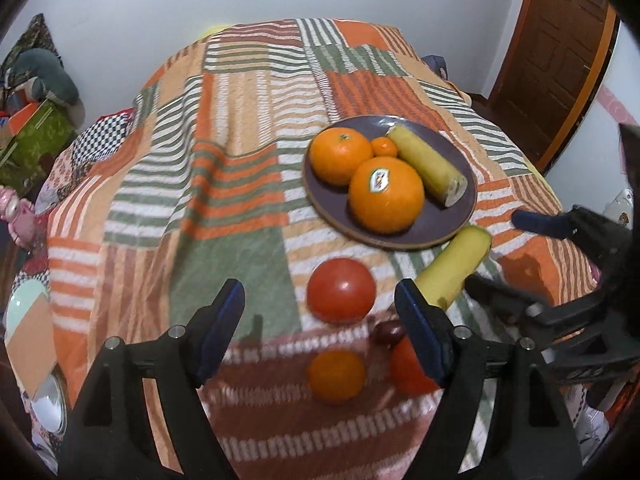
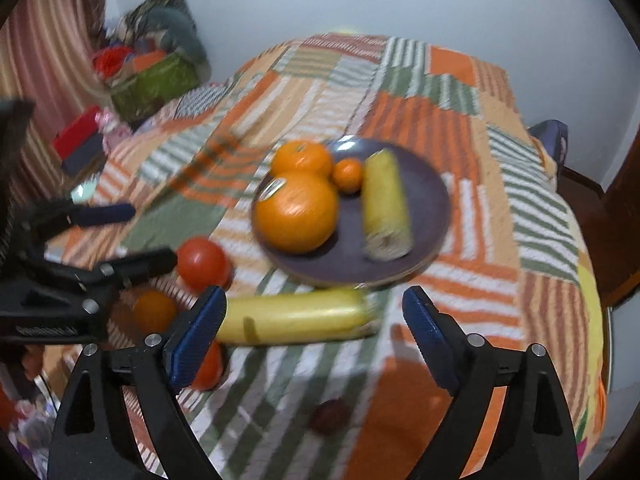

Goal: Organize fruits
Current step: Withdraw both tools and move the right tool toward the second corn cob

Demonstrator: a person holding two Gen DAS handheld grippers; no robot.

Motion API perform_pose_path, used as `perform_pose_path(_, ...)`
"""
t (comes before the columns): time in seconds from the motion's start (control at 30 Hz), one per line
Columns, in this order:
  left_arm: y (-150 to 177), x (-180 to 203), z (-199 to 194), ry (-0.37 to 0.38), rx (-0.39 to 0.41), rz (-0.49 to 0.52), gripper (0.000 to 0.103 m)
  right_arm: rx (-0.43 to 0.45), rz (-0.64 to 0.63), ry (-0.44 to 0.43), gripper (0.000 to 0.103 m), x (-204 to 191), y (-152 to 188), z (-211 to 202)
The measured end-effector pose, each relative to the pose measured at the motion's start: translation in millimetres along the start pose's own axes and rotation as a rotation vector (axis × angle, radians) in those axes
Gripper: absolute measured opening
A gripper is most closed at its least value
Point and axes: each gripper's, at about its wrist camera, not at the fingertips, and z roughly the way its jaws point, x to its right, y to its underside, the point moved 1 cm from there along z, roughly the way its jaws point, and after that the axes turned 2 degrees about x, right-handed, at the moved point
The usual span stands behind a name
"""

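A purple plate (image 1: 440, 232) (image 2: 428, 200) on the quilt carries two big oranges (image 1: 386, 196), a mandarin (image 1: 385, 147) and a banana piece (image 1: 428, 170). In front of it lie a tomato (image 1: 341, 290) (image 2: 202, 262), a long banana (image 1: 456, 268) (image 2: 296, 316), a small orange (image 1: 336, 376), a red fruit (image 1: 408, 364) and a dark little fruit (image 2: 330, 416). My left gripper (image 1: 318, 296) (image 2: 146, 236) hangs open above the tomato, holding nothing. My right gripper (image 2: 316, 300) (image 1: 500, 252) is open over the long banana, its pads clear of it.
A patchwork quilt (image 1: 248, 128) covers the bed and falls away at its sides. A wooden door (image 1: 560, 60) stands at the right. Boxes and clutter (image 2: 152, 80) sit beside the bed on the left, by a striped curtain (image 2: 48, 60).
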Motion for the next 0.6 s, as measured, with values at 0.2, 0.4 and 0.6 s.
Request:
perform_pose_path(0.2,20,-17,-5,0.0,-0.018,-0.041,0.078,-0.077,-0.012,0.036,0.095,-17,5,30)
perform_pose_path(0.4,30,-32,-3,0.001,-0.031,-0.093,0.078,-0.079,-0.06,0.102,0.102,-27,5,38)
perform_pose_path(0.6,31,-33,-4,0.022,-0.026,-0.119,0.078,-0.081,-0.077,0.109,0.102,-19,4,39)
